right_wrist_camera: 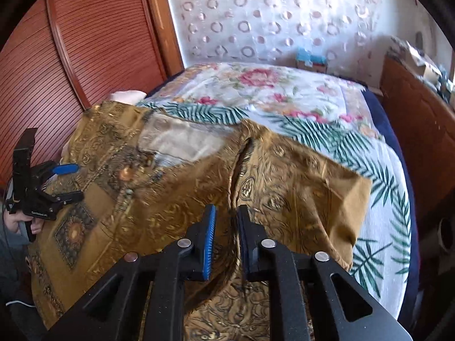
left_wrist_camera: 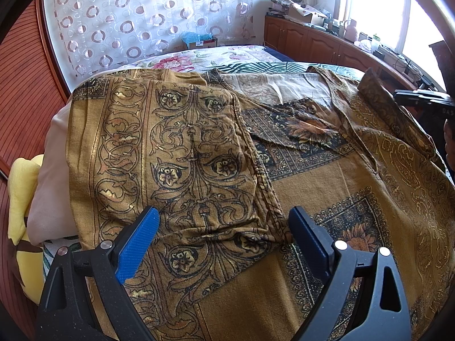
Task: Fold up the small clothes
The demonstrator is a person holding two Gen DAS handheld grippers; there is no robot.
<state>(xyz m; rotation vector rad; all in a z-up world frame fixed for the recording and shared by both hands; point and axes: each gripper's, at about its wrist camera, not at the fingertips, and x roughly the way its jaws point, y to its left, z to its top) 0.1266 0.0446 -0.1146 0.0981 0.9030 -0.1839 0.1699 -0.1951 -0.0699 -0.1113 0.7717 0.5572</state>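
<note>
**A lived-in bedroom at home**

A bed (right_wrist_camera: 378, 170) fills the room, spread with a floral and palm-leaf bedspread (right_wrist_camera: 256, 91). At the far side hangs a sheer curtain (left_wrist_camera: 136, 14) printed with rings. Slatted reddish wooden doors (right_wrist_camera: 93, 42) stand to the left. Along the right runs a low wooden cabinet (left_wrist_camera: 301, 38), its top crowded with boxes and bottles under a bright window (left_wrist_camera: 375, 8).

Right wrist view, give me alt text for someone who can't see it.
The right gripper has its blue-padded jaws nearly closed around a raised fold of a mustard patterned garment spread on a floral bedspread. The left gripper hovers open at left.
</note>
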